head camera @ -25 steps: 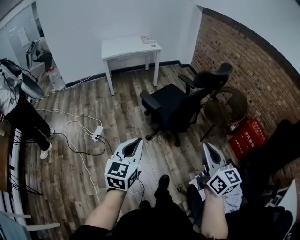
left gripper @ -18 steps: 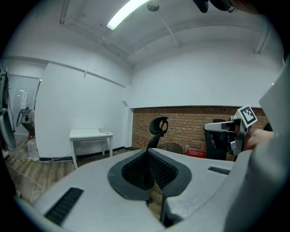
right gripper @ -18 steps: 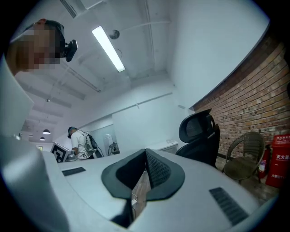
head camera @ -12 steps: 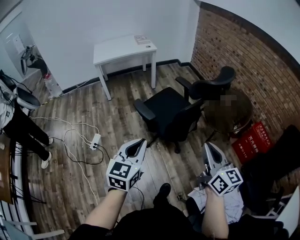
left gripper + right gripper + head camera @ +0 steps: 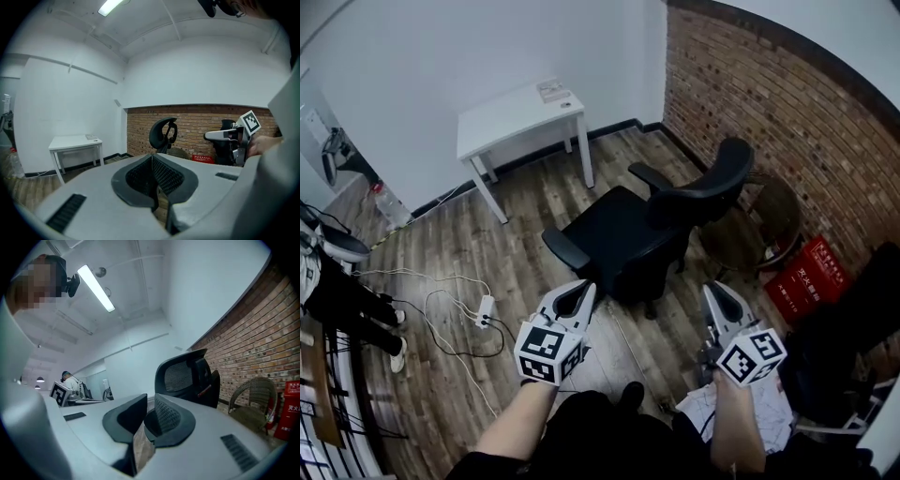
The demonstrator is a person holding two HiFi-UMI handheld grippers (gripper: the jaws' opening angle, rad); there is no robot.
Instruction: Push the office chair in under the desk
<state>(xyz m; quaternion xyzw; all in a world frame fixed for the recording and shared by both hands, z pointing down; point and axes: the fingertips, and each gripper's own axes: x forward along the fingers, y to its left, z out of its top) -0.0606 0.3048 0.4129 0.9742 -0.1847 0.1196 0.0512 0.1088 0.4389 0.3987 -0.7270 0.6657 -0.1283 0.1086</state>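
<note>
Left claw [image 5: 578,291] shut, near office chair [image 5: 614,230]

The right gripper [image 5: 146,414] has its grey jaws a crack apart. They've just been opening, and there's nothing between them. Right past them sits the black mesh-backed office chair [image 5: 185,376], with a red brick wall [image 5: 262,329] and a brown wicker chair [image 5: 251,401] off to the right.

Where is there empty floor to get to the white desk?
Bare wood floor lies between the white desk and the office chair, and under the desk too. Left is crowded with cables and a power strip; right, by the brick wall, a wicker chair and red crate.
</note>
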